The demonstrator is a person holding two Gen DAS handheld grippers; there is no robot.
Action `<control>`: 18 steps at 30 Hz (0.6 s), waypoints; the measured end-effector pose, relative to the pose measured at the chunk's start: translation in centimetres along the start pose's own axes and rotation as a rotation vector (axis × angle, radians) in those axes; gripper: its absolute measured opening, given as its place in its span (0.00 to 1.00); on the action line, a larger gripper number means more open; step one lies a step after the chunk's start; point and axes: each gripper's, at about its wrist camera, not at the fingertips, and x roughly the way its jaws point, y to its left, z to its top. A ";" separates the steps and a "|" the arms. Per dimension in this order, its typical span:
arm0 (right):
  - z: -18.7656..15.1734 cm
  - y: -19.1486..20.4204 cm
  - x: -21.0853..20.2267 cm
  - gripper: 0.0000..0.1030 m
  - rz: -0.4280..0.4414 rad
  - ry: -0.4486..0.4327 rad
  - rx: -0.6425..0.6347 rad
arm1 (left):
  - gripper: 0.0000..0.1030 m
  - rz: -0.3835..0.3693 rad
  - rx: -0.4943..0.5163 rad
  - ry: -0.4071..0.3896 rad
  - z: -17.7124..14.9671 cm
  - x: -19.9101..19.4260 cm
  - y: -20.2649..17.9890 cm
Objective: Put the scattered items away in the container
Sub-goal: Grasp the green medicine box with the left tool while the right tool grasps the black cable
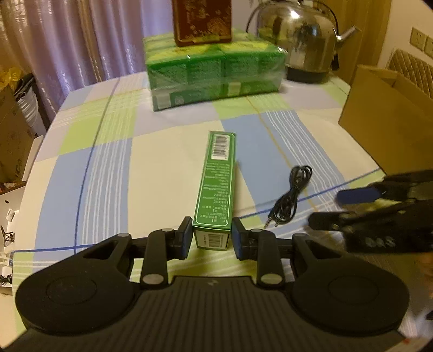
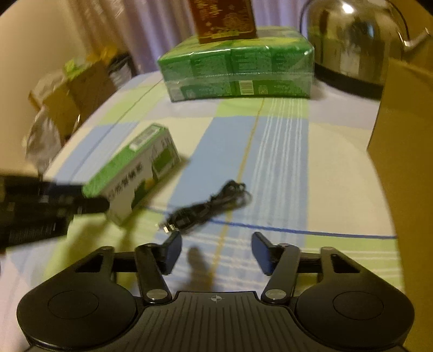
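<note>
A long green carton (image 1: 217, 178) lies lengthwise on the checked tablecloth. My left gripper (image 1: 211, 238) is shut on its near end, one pad pressing each side. The right wrist view shows the same carton (image 2: 130, 168) held by the left gripper (image 2: 92, 196) at the left edge. A coiled black audio cable (image 1: 291, 199) lies to the right of the carton. My right gripper (image 2: 216, 251) is open, just short of the cable (image 2: 205, 208), with nothing between its fingers. An open cardboard box (image 1: 384, 119), the container, stands at the table's right side (image 2: 406, 135).
At the back of the table sits a wrapped green multipack (image 1: 213, 70) with a brown box (image 1: 203, 21) on top. A steel kettle (image 1: 300, 40) stands beside it. Cardboard boxes and bags (image 1: 10, 140) crowd the floor past the left table edge.
</note>
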 end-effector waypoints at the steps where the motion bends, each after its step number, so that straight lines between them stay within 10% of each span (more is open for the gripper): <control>1: 0.2 0.1 0.3 0.46 0.002 -0.006 0.021 | 0.38 -0.006 -0.022 -0.009 0.0 -0.1 0.3; 12: 2.0 2.3 3.2 0.44 -0.094 -0.057 0.019 | 0.47 -0.049 -0.091 -0.031 0.4 0.6 1.6; 18: 1.9 3.1 3.6 0.17 -0.092 -0.044 -0.089 | 0.48 -0.057 -0.088 -0.026 0.3 1.0 1.9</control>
